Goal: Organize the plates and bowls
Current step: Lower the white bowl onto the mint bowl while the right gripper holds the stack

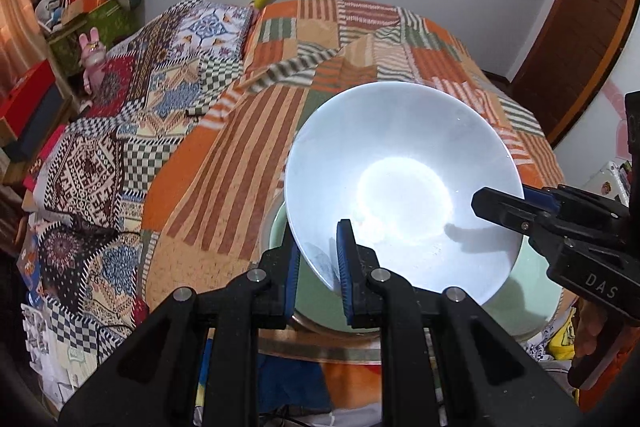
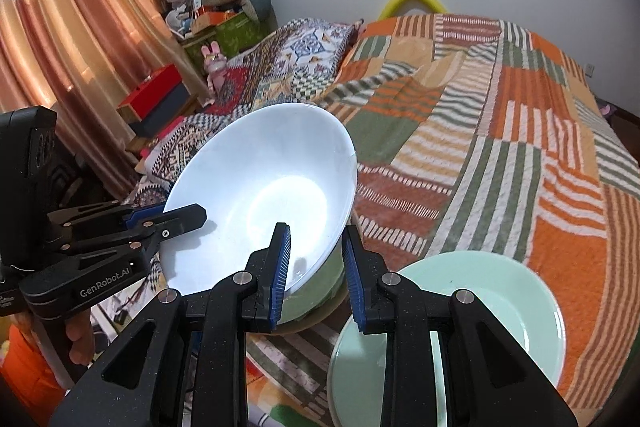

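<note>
Over the bed, both tools (left (image 1: 318,259), right (image 2: 314,259)), angled down, pinch the white bowl's (image 1: 400,163) rim.

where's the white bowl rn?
The white bowl is held tilted above the bed by both grippers on opposite rim edges, over a green bowl, with the green plate beside it.

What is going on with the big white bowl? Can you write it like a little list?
held thing: white bowl, tilted, empty
left claw: shut on the bowl's rim
right claw: shut on the rim, other side
under the bowl: green bowl
nearby: green plate
surface: striped bedspread
</note>
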Available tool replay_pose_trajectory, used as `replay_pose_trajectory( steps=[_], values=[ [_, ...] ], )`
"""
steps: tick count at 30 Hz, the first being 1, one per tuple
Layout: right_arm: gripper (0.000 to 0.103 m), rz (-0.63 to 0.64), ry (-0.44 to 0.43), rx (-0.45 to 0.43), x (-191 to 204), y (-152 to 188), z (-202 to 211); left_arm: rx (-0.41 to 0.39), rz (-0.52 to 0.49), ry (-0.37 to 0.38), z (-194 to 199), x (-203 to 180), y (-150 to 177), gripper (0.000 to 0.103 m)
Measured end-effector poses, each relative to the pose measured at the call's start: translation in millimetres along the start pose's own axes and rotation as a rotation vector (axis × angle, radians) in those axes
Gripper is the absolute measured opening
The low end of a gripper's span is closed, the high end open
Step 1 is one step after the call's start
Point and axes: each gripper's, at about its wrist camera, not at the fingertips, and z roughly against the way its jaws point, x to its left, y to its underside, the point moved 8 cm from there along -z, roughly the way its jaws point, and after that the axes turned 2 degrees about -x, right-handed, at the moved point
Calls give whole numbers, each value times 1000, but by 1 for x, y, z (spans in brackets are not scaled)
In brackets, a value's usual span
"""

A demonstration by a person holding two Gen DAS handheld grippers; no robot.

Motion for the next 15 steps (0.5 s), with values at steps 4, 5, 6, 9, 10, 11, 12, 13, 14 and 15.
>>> replay_pose_trajectory(
  steps=[4,5,6,9,10,11,12,13,14,15],
  values=[
    [24,-2,1,28,0,8,-8,19,4,-9,-10,3,7,17],
    [24,-3,1,33,1,8,-10,23,5,-11,-12,4,8,17],
    [24,-4,1,38,1,10,-12,27,7,-14,-14,5,9,17],
    [24,-4,2,55,2,13,-17,43,17,-15,-20,7,14,17],
    [24,-3,3,61,2,14,-19,49,21,-14,-21,7,15,17],
    [24,-1,4,66,2,14,-21,55,25,-13,-23,8,16,17],
    [24,1,6,71,3,15,-22,63,29,-12,-26,10,19,17],
    [24,3,8,75,4,16,-24,66,31,-12,-27,11,20,17],
    [24,6,10,78,4,16,-25,72,36,-11,-30,12,22,17],
    [24,8,12,80,4,17,-26,77,39,-10,-32,12,23,17]
  ],
)
